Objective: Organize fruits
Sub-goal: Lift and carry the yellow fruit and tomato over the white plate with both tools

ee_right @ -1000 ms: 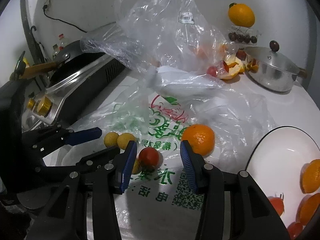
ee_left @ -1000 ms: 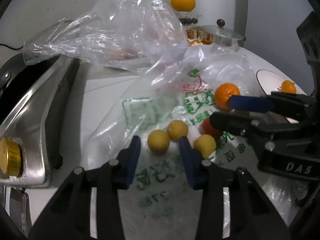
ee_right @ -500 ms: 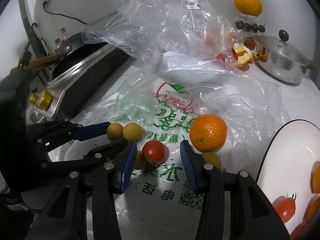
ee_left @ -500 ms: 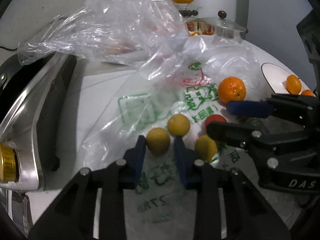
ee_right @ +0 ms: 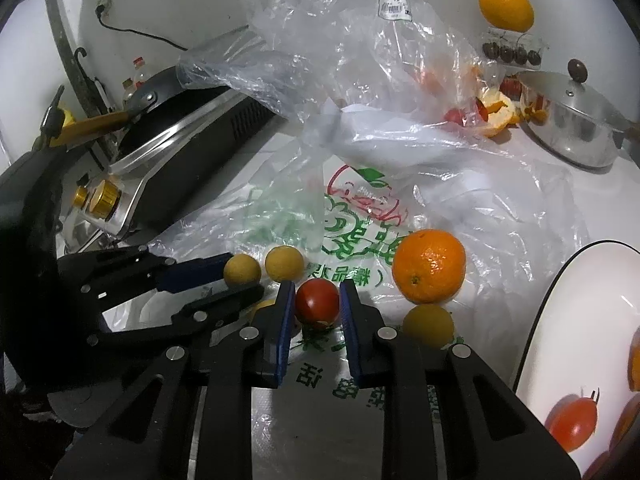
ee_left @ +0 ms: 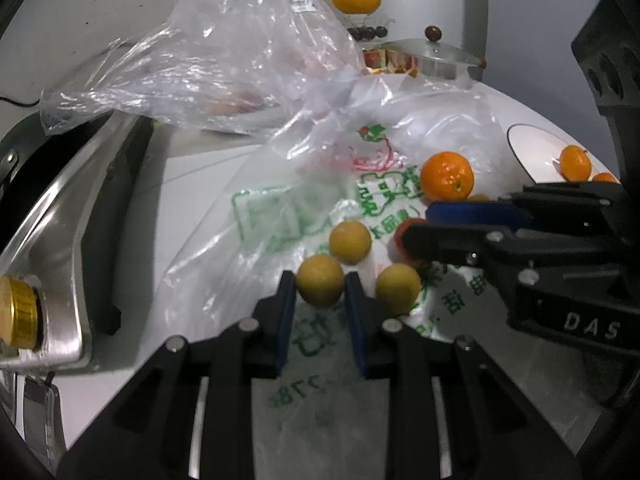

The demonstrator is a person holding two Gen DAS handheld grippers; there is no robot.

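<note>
Fruit lies on a flattened printed plastic bag (ee_left: 280, 216). My left gripper (ee_left: 320, 286) is shut on a small yellow fruit (ee_left: 320, 286); it also shows in the right wrist view (ee_right: 241, 270). Two more yellow fruits (ee_left: 350, 241) (ee_left: 398, 288) sit beside it. My right gripper (ee_right: 317, 300) is shut on a red tomato (ee_right: 317, 300). A large orange (ee_right: 429, 266) and another yellow fruit (ee_right: 428, 325) lie to its right. A white plate (ee_right: 560, 292) at the right holds a tomato (ee_right: 574, 422) and oranges.
A steel gas stove (ee_left: 60, 216) with a brass knob (ee_left: 16, 310) stands at the left. Crumpled clear bags (ee_right: 340, 60) lie behind. A lidded steel pot (ee_right: 568, 128), orange peel (ee_right: 496, 110) and an orange on a stand (ee_right: 507, 6) are at the back right.
Both grippers moved forward and closed: the left onto the near yellow fruit, the right onto the red tomato.
</note>
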